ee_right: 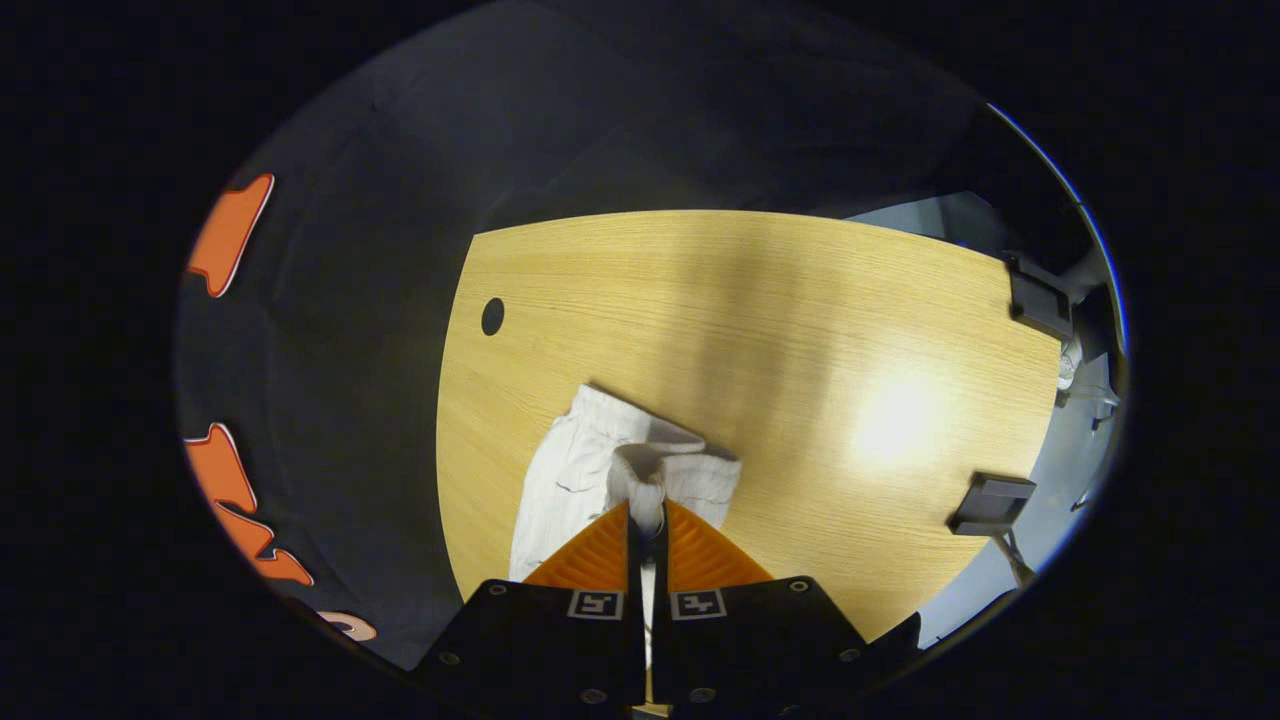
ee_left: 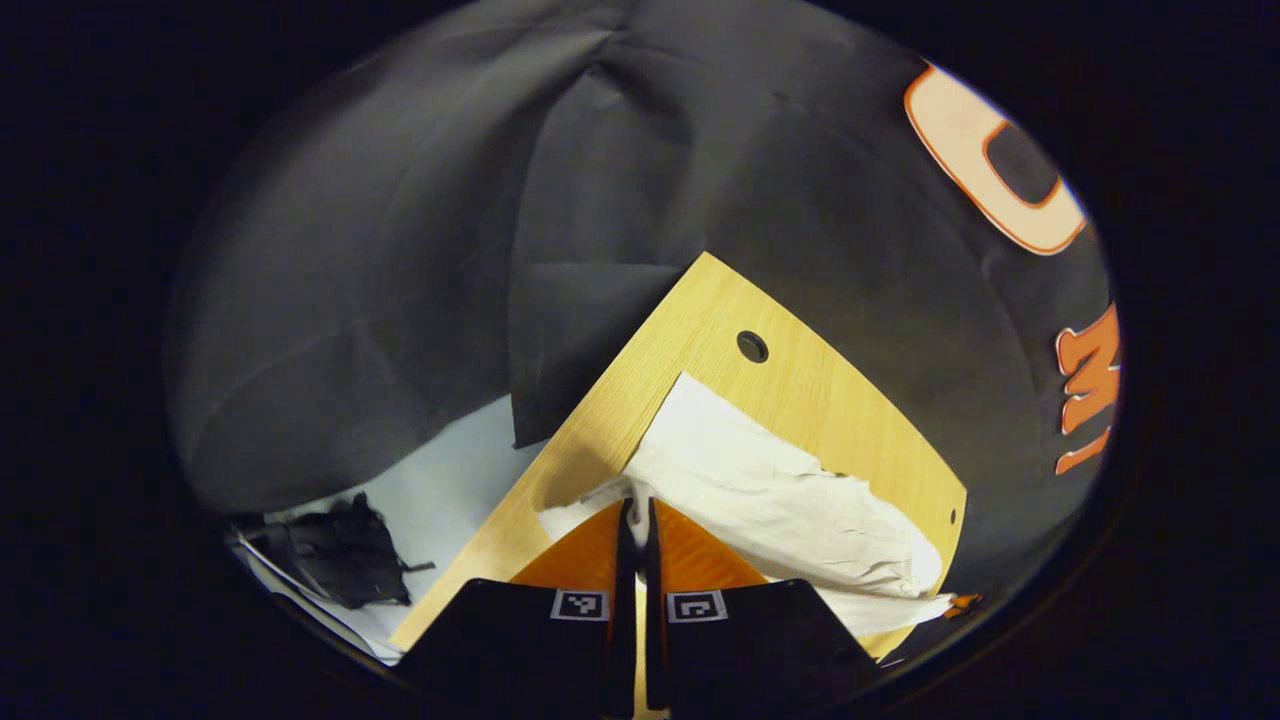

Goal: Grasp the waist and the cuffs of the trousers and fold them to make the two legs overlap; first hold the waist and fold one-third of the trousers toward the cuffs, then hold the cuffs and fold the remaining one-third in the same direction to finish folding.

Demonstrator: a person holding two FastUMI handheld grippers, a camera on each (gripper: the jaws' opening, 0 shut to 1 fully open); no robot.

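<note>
White trousers (ee_left: pixel 780 490) lie across the wooden table (ee_left: pixel 800 390), crumpled toward the right. My left gripper (ee_left: pixel 637 502) is shut on a pinched fold of the white cloth near the table's left edge. In the right gripper view the trousers (ee_right: pixel 575 475) show their gathered waist end, lifted into a small peak. My right gripper (ee_right: pixel 648 512) is shut on that peak of fabric, with cloth caught between both fingers.
A round cable hole (ee_left: pixel 752 346) pierces the table beyond the trousers; the same hole (ee_right: pixel 493 316) shows at the far left. Black clamps (ee_right: pixel 990 503) grip the table's right edge. Dark crumpled cloth (ee_left: pixel 340 550) lies on the pale floor at left.
</note>
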